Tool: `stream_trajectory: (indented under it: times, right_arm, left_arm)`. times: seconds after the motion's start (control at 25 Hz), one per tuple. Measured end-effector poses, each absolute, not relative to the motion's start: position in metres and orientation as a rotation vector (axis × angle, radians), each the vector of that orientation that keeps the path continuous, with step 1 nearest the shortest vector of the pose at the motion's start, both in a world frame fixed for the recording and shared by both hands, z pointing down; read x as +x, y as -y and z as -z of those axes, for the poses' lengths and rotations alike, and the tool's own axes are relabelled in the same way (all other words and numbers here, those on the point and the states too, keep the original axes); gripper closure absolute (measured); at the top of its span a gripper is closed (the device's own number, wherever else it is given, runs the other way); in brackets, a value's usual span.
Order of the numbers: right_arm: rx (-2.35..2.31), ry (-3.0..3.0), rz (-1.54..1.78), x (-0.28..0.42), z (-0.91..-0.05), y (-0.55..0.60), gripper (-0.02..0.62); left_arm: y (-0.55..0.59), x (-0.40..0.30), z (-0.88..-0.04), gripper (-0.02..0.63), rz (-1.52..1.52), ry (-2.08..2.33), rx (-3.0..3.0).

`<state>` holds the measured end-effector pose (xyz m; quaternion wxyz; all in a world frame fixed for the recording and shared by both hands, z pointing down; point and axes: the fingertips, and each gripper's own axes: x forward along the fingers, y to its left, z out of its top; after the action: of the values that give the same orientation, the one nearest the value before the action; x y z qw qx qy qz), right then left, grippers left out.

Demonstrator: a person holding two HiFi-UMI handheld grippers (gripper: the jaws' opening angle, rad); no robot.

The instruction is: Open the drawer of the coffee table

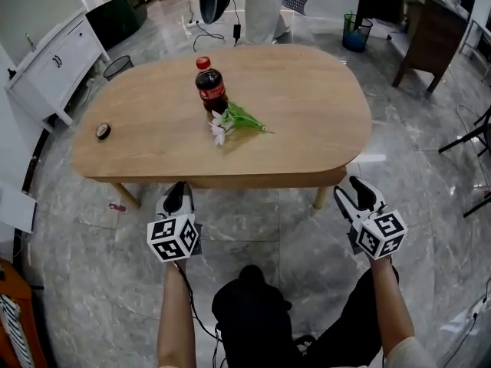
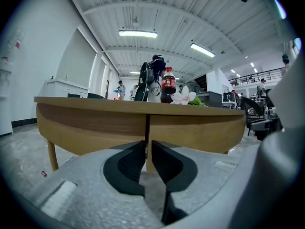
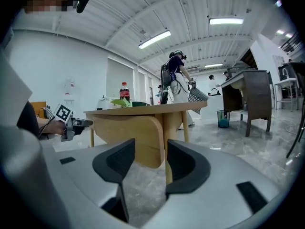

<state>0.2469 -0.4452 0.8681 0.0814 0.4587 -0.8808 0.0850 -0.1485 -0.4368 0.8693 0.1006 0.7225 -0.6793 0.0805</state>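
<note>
**Drawer closed, both grippers being held low before the coffee table**

The drawer is being seen only as part of the curved wooden apron [image 2: 90, 123] under the near edge of the coffee table [image 1: 307, 113]. A vertical seam is dividing that apron into two panels, both lying flush, and which panel is the drawer face cannot be told. Nothing is being pulled out.

The left gripper [image 1: 178, 187] is being held just in front of the apron, apart from it, and is being aimed straight at the seam. Its jaws are being kept clenched almost together with nothing caught between them; only a thin slit is being left, and the seam is showing through it. The right gripper [image 1: 350, 186] is being held near the table's right front leg [image 1: 319, 198], also clear of the wood. Its jaws are being kept released and well apart – only the leg and the rounded end of the apron are being framed in the gap, farther off.

On the tabletop a cola bottle [image 1: 209, 85] is being shown upright near the middle, with a sprig of artificial flowers [image 1: 234, 121] lying just beside its base, and a small black ring-shaped object [image 1: 103, 131] is lying well apart near the left end.

Around the table a grey marbled floor [image 1: 253, 228] is being shown, with a white cabinet [image 1: 57, 60] at the far left, a dark desk [image 1: 418, 14] at the far right and a mesh bin [image 1: 355, 31] beside it
</note>
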Motion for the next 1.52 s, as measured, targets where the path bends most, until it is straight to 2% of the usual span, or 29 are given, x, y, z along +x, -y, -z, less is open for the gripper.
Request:
stream_trajectory:
  times: [0.12,0.28,0.36,0.44,0.88,1.52]
  right_arm:
    - [1.354,2.626,-0.259,0.248,-0.871,0.446,0.373]
    - [1.341,2.627,-0.271,0.247,-0.876,0.445,0.36]
    - [1.32,2.626,-0.286,0.244,-0.881,0.446,0.342]
    - [1.309,2.622,-0.3,0.243,-0.884,0.448,0.328]
    - [1.257,2.614,-0.174,0.223,-0.875,0.469,0.321]
    - [1.348,2.622,-0.242,0.219,-0.873,0.468,0.318]
  left_arm:
    - [0.44,-0.145,-0.874,0.525,-0.222,1.989,2.146]
    - [0.44,-0.145,-0.876,0.502,-0.207,1.965,2.167]
    - [0.441,-0.141,-0.88,0.417,-0.245,1.913,2.195]
    - [0.442,-0.133,-0.882,0.388,-0.294,1.869,2.236]
    - [0.447,-0.122,-0.875,0.383,-0.313,1.82,2.301]
    - [0.441,-0.119,-0.873,0.383,-0.335,1.836,2.284]
